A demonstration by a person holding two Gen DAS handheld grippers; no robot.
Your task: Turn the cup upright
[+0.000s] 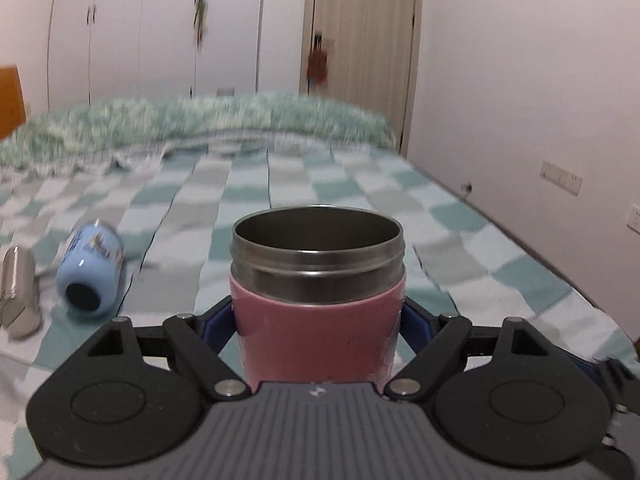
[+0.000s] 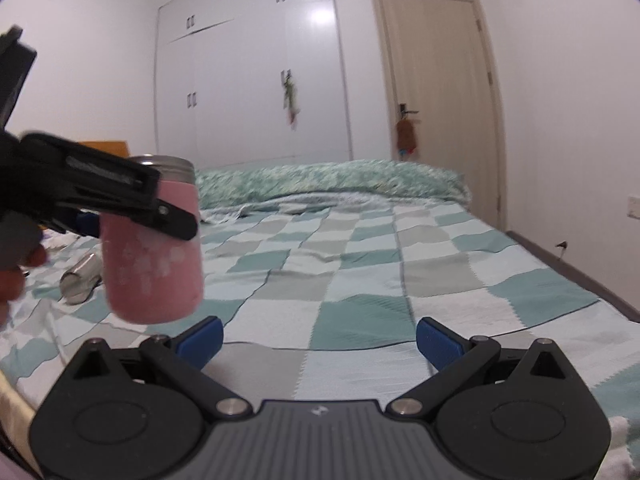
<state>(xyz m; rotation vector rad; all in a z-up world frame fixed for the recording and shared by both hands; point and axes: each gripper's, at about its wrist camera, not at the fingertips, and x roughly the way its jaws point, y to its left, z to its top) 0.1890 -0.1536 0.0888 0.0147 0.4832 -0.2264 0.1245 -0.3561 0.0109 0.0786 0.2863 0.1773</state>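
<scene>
My left gripper (image 1: 318, 320) is shut on a pink cup (image 1: 318, 320) with a steel rim. The cup is upright, mouth up, and held above the bed. In the right wrist view the same pink cup (image 2: 152, 264) hangs in the left gripper (image 2: 120, 204) at the left, clear of the bedspread. My right gripper (image 2: 318, 338) is open and empty, low over the bed, to the right of the cup. Its blue pads (image 2: 438, 346) stand wide apart.
A light blue cup (image 1: 90, 272) lies on its side on the checked bedspread (image 1: 440, 216) at the left. A steel cup (image 1: 18, 292) lies beside it and also shows in the right wrist view (image 2: 80, 278). A green quilt (image 1: 200, 120) is bunched at the far end. Wardrobe and door stand behind.
</scene>
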